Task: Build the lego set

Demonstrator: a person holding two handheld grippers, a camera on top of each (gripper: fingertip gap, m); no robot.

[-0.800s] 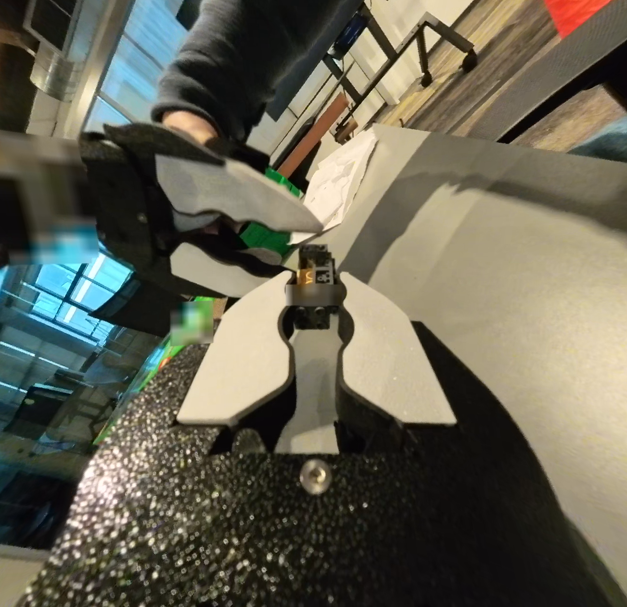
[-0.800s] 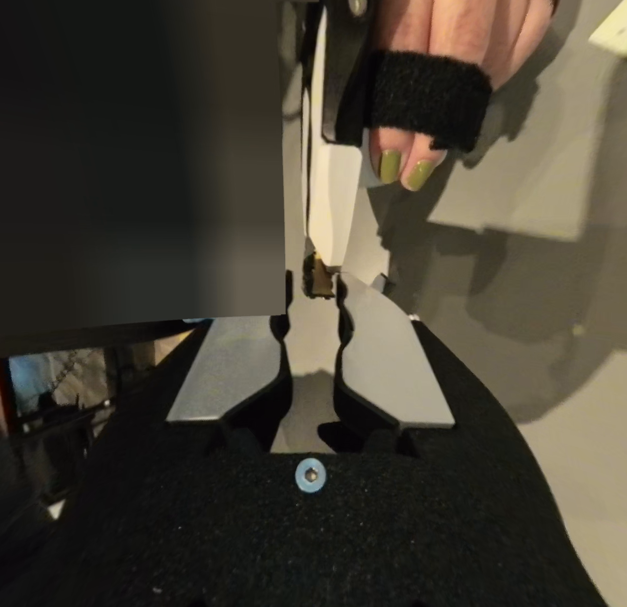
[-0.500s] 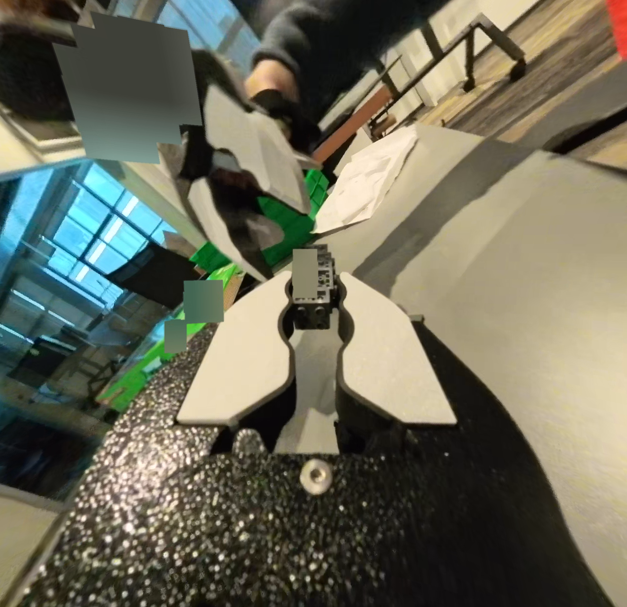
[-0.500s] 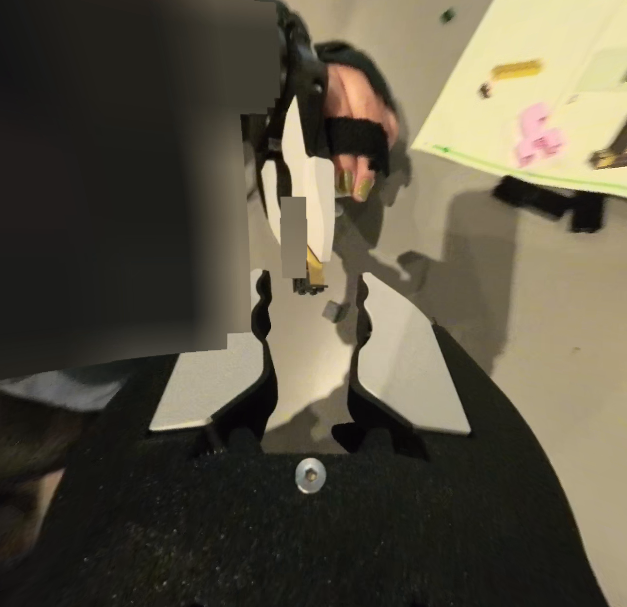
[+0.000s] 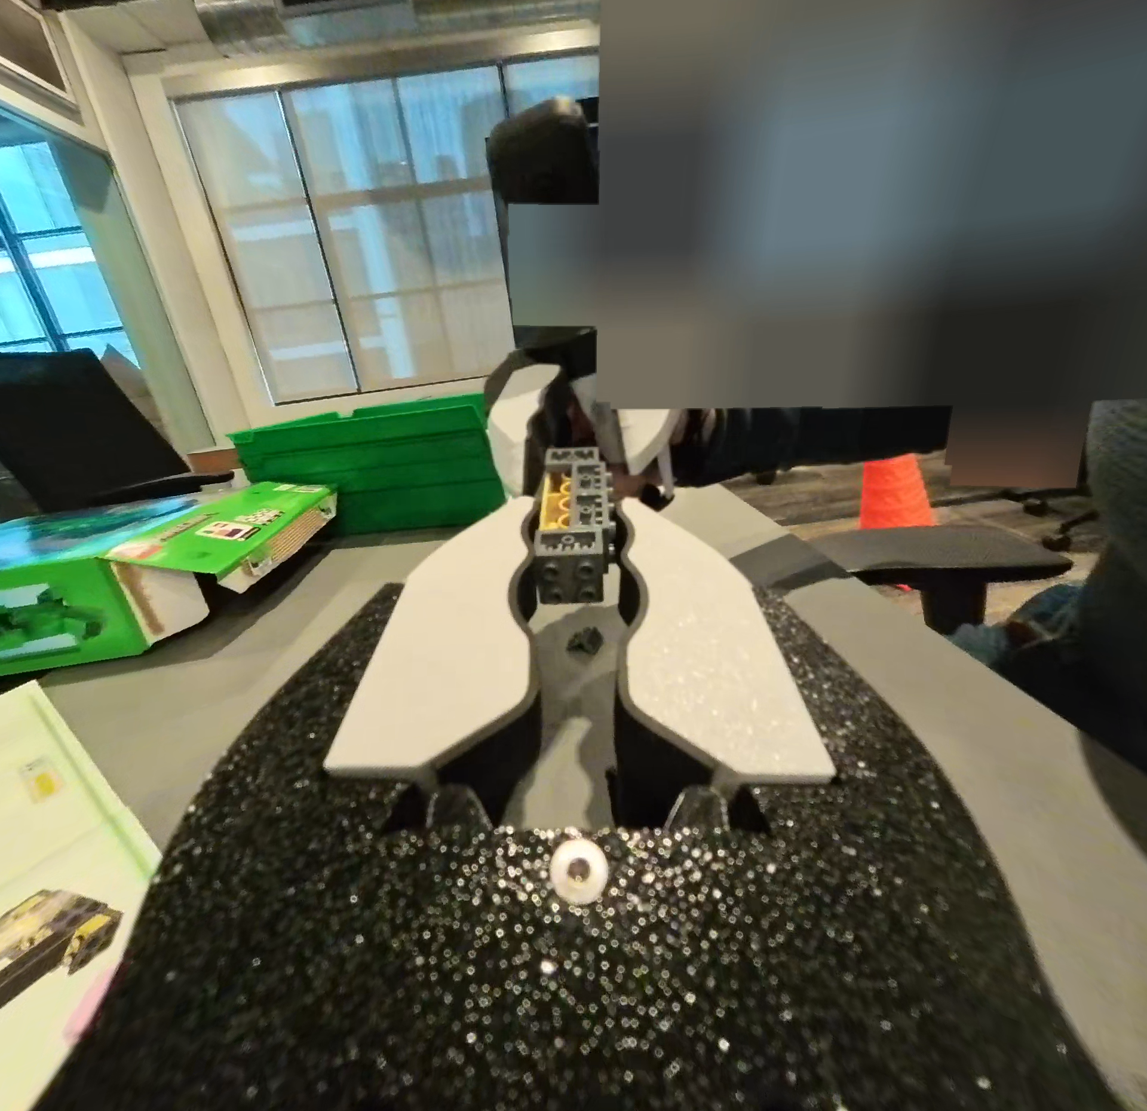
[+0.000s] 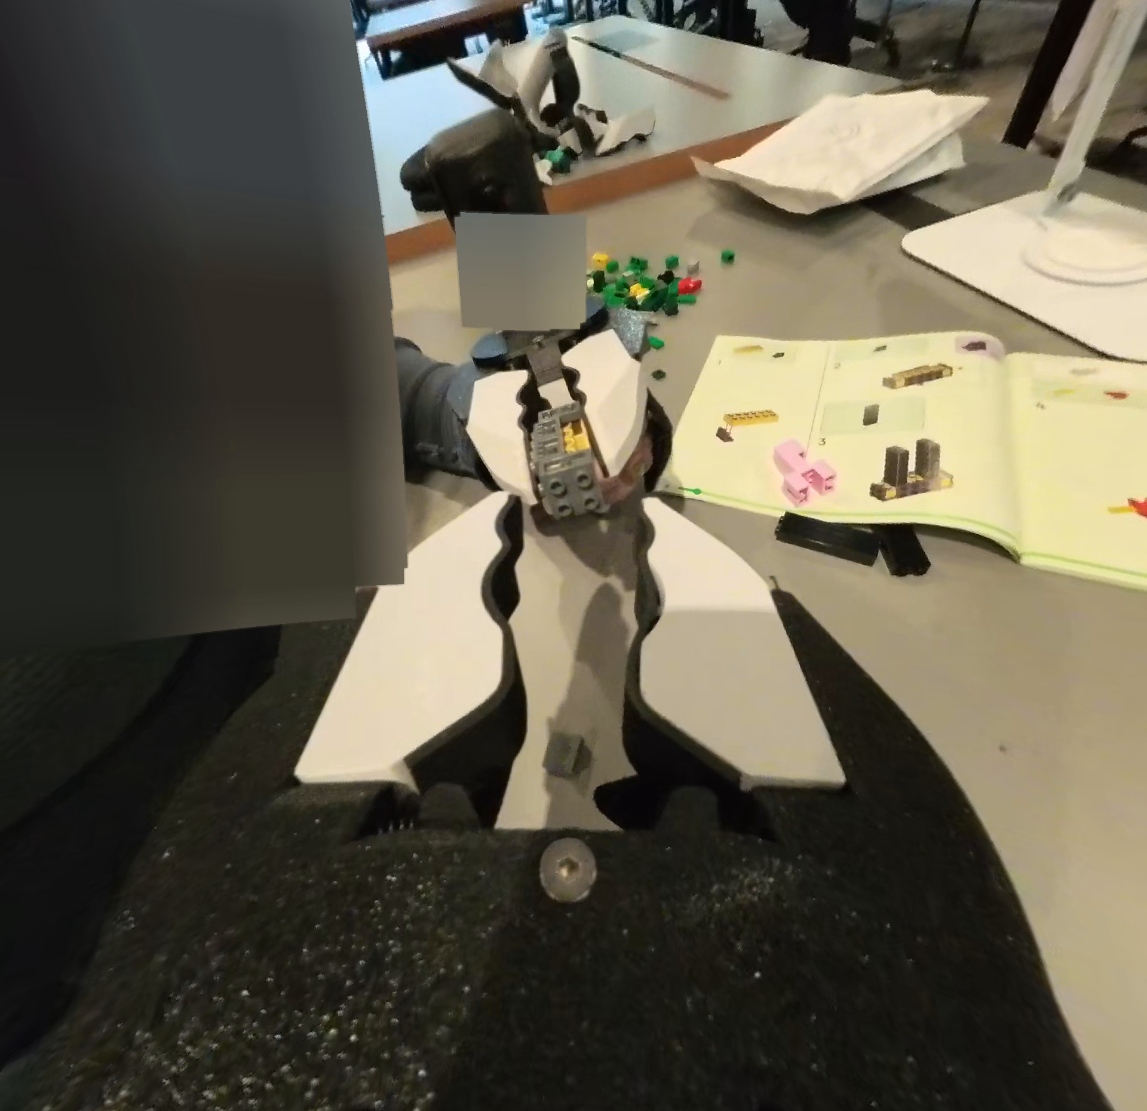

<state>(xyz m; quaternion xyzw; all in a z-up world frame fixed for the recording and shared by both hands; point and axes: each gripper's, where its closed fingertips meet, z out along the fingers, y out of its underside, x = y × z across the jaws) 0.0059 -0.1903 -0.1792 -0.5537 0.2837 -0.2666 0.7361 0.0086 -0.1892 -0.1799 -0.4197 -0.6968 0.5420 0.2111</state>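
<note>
My left gripper (image 5: 574, 513) is shut on a grey and yellow lego assembly (image 5: 570, 559) and holds it above the grey table (image 5: 931, 708). My right gripper (image 6: 580, 510) is open and empty. Its fingertips (image 6: 667, 522) flank the near end of the same assembly (image 6: 568, 482) without touching it. The two grippers face each other; in the left wrist view the right gripper's white fingers (image 5: 512, 423) show behind the assembly. A small grey piece (image 6: 566, 758) lies on the table between my right fingers; it also shows in the left wrist view (image 5: 583, 640).
An open instruction booklet (image 6: 931, 435) lies to the right, with black bricks (image 6: 832, 538) at its near edge. A pile of loose bricks (image 6: 645, 286) lies behind. A white lamp base (image 6: 1055, 255) and a paper bag (image 6: 838, 143) are farther back. A green box (image 5: 93, 572) and green bins (image 5: 372, 466) stand on the left. Only a small space, under 4 cm, lies between the two pairs of fingers. The small grey piece (image 6: 566, 758) is about equally far from each gripper, around 12 cm.
My right gripper has opened and drawn back from the assembly. A small grey piece has dropped to the table. My left gripper has kept its hold and swung level.
</note>
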